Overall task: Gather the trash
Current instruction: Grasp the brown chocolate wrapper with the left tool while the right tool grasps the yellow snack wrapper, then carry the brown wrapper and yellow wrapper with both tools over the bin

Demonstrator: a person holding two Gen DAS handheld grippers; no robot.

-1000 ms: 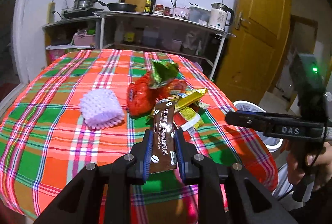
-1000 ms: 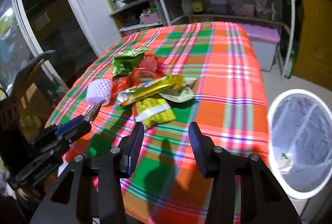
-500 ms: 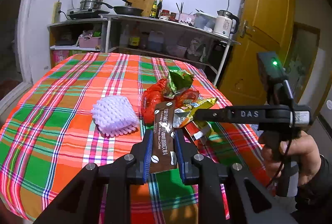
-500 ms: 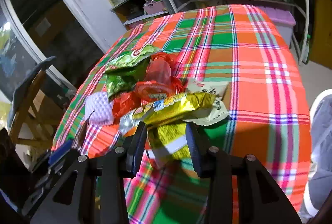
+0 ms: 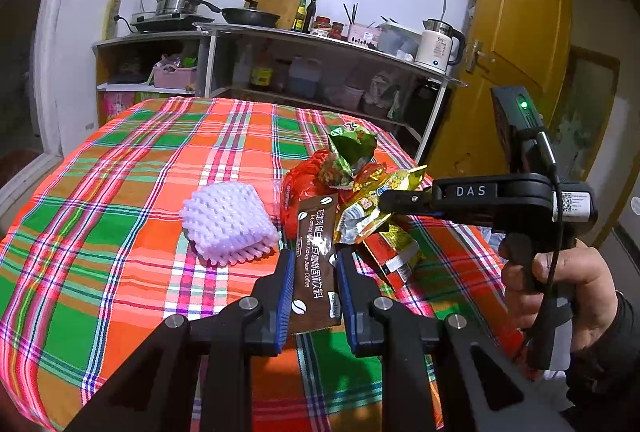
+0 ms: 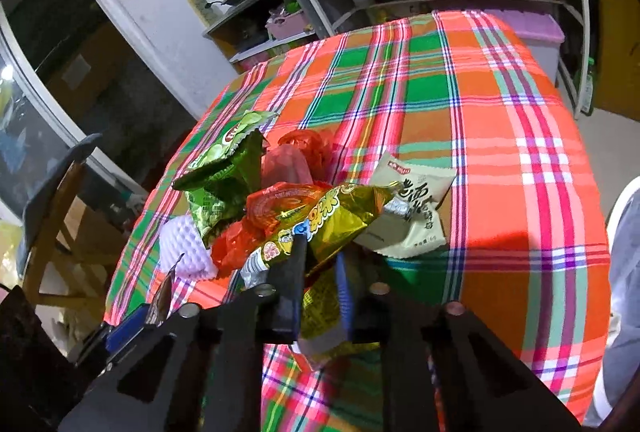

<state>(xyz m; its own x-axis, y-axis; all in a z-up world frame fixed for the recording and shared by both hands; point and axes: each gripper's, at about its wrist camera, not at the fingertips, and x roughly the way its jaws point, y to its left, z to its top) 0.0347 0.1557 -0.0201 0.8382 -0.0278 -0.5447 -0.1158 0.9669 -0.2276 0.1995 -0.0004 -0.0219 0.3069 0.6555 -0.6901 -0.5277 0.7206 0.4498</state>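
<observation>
Plaid cloth in orange, green and pink covered the tabletop (image 5: pixel 120 200), with kitchen shelves along the white wall behind. At the lower middle of the left wrist view, the left hand-held gripper (image 5: pixel 312 272) pinched a brown coffee sachet (image 5: pixel 316 264) upright between its blue pads. At the lower middle of the right wrist view, the right hand-held gripper (image 6: pixel 320 272) was closing its jaws on a gold snack wrapper (image 6: pixel 324 224), which lay between them at the near edge of the trash pile. Further out sat a green wrapper (image 6: pixel 224 168), red wrappers (image 6: pixel 280 204), a cream packet (image 6: pixel 412 208) and a white foam net (image 5: pixel 228 220). The step in hand looked like the 2nd pickup. The next move probably called for a firm pinch, then a lift clear of the pile without dragging its neighbours.
</observation>
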